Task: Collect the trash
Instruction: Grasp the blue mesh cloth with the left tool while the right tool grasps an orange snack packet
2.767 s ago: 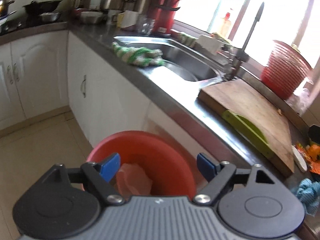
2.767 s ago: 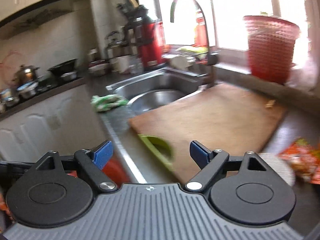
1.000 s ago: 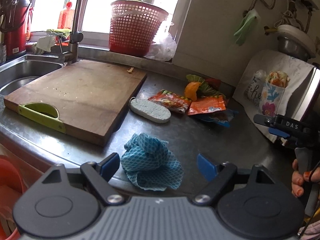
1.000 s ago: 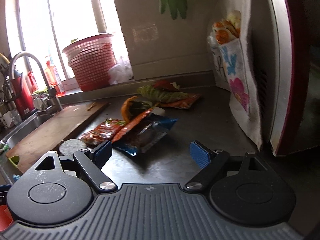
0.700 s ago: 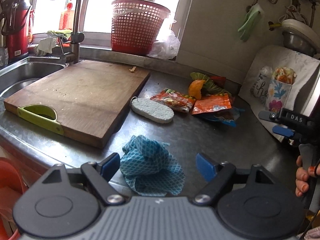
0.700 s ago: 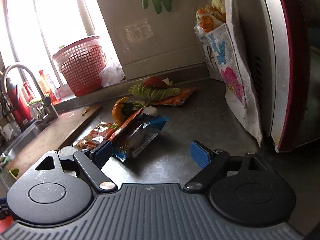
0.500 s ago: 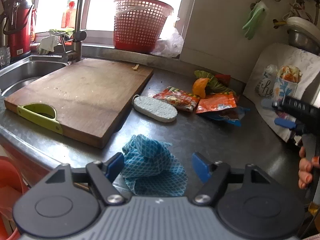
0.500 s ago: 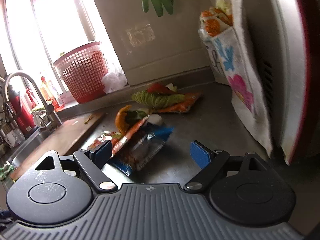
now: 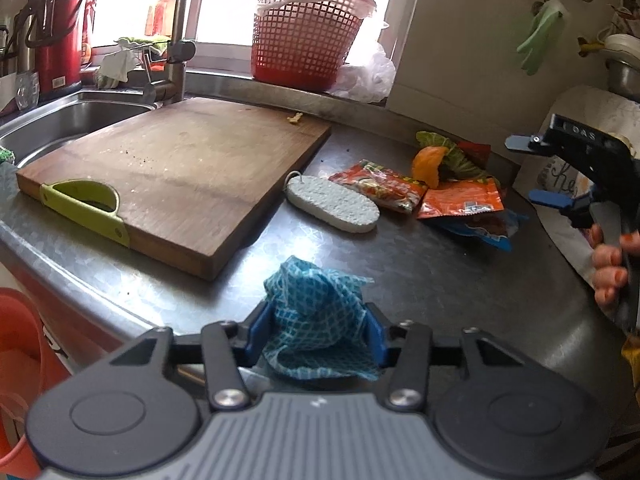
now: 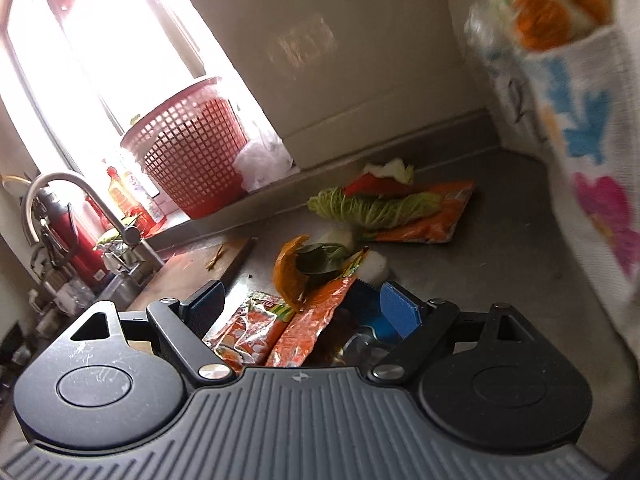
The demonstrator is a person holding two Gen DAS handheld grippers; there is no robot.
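Left gripper (image 9: 316, 334), spread wide a moment ago, now clamps the blue cloth (image 9: 316, 320) at the counter's 6 o'clock edge. Right gripper (image 10: 304, 304) has advanced, fingers apart, apparently straddling the orange wrappers (image 10: 304, 320); both pickups look imminent

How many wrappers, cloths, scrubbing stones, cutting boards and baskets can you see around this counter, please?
Wrappers: 4
Cloths: 1, held in the left claw
Scrubbing stones: 1
Cutting boards: 1
Baskets: 1
Total: 8
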